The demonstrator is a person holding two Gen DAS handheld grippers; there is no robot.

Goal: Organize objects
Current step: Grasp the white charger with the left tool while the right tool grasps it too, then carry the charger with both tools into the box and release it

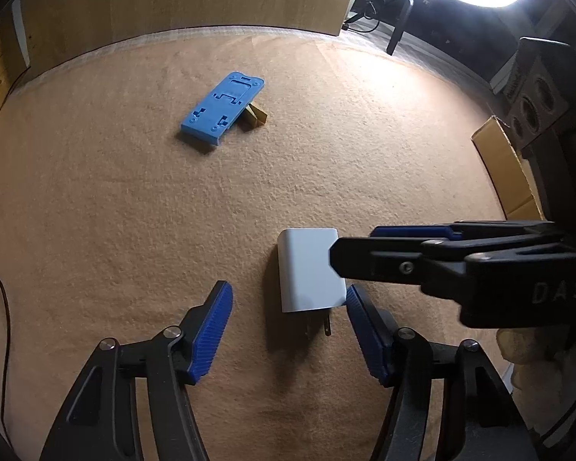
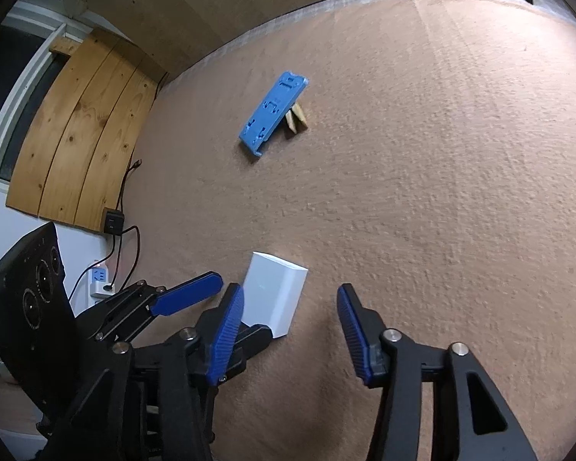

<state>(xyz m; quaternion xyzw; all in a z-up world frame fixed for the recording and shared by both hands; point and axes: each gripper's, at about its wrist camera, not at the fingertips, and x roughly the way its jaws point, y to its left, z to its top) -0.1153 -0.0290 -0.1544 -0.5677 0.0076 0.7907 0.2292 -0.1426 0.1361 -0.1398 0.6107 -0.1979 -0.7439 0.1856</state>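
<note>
Our left gripper [image 1: 288,330] sits lowest in its own view, jaws spread wide, with the white charger [image 1: 309,269] standing on its prongs between them; the right pad is just beside the charger's lower corner and the left pad is well clear. Whether that right pad touches, we cannot tell. Our right gripper [image 2: 290,330] comes in from the side, jaws at a middling width, the charger just ahead of its left finger and not gripped. We judge the step to be a handover or regrasp of the charger. We should centre it between one pair of pads before closing, or it may topple. Farther off, toward the cloth-covered bench's [image 1: 96,211] far edge, lies the blue bracket [image 1: 222,109].
</note>
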